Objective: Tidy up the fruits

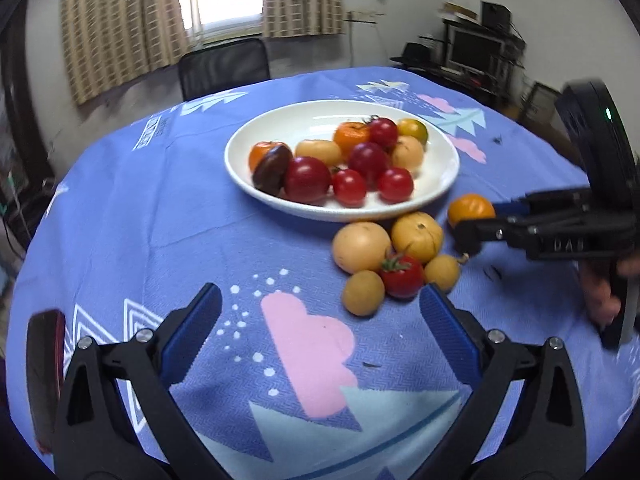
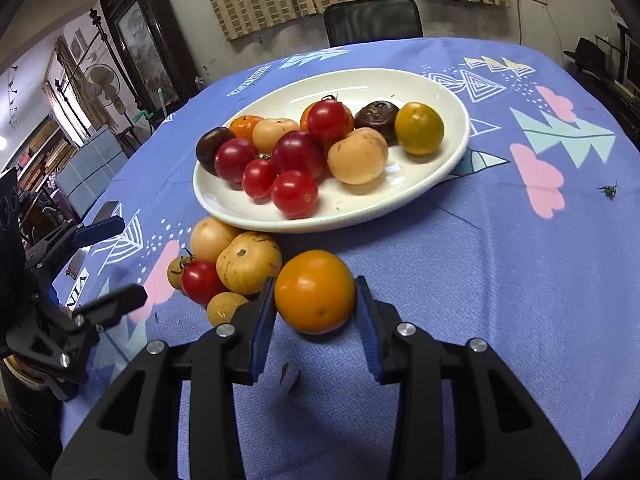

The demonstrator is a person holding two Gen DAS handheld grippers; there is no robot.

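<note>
In the left wrist view, the left gripper (image 1: pixel 320 312) hangs above the blue tablecloth (image 1: pixel 160 240) with its jaws spread wide and nothing between them. The white plate (image 1: pixel 256 136) with many fruits lies farther away. Near its front edge a small group of loose fruits (image 1: pixel 384 256) rests on the cloth.

In the right wrist view, the right gripper (image 2: pixel 315 312) has its pads on both sides of the orange fruit (image 2: pixel 315 291), which sits on the cloth near the plate's front edge. I cannot tell if the pads already press it. The step in hand seems to be the grasp; next the jaws must close gently, then lift the fruit to a free place on the plate.
</note>
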